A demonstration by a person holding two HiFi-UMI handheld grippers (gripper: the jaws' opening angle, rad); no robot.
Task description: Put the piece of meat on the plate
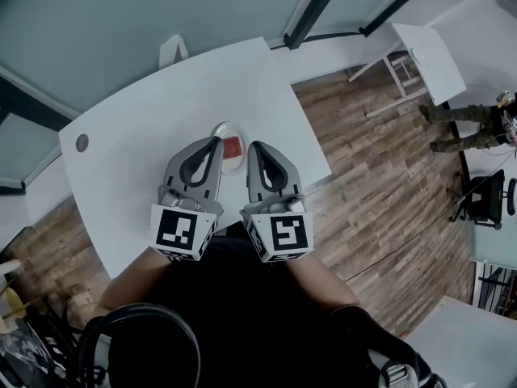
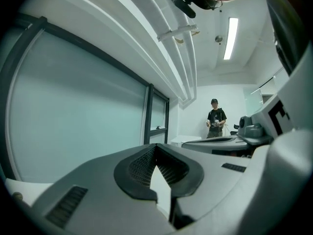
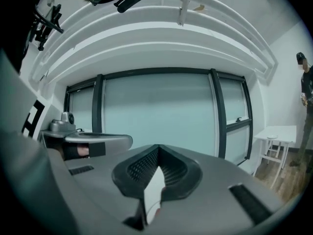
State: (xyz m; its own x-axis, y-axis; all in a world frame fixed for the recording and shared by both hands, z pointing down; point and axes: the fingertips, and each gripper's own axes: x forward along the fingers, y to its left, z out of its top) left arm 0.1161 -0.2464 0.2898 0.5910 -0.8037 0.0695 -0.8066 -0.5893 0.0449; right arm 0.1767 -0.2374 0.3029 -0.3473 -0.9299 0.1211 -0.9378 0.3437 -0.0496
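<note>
In the head view a red piece of meat (image 1: 233, 146) lies on a small round plate (image 1: 222, 129) on the white table (image 1: 137, 152). Both grippers are held up side by side above the table's near edge, pointing level, with the plate and meat seen between their tips. My left gripper (image 1: 216, 141) is shut with nothing in it; its tips meet in the left gripper view (image 2: 155, 146). My right gripper (image 1: 252, 146) is also shut and empty, its jaws touching in the right gripper view (image 3: 159, 147).
A grey round grommet (image 1: 81, 142) sits near the table's left end. A white chair (image 1: 172, 51) stands behind the table by the glass wall. A small white side table (image 1: 428, 55) and a standing person (image 2: 215, 119) are off to the right on the wooden floor.
</note>
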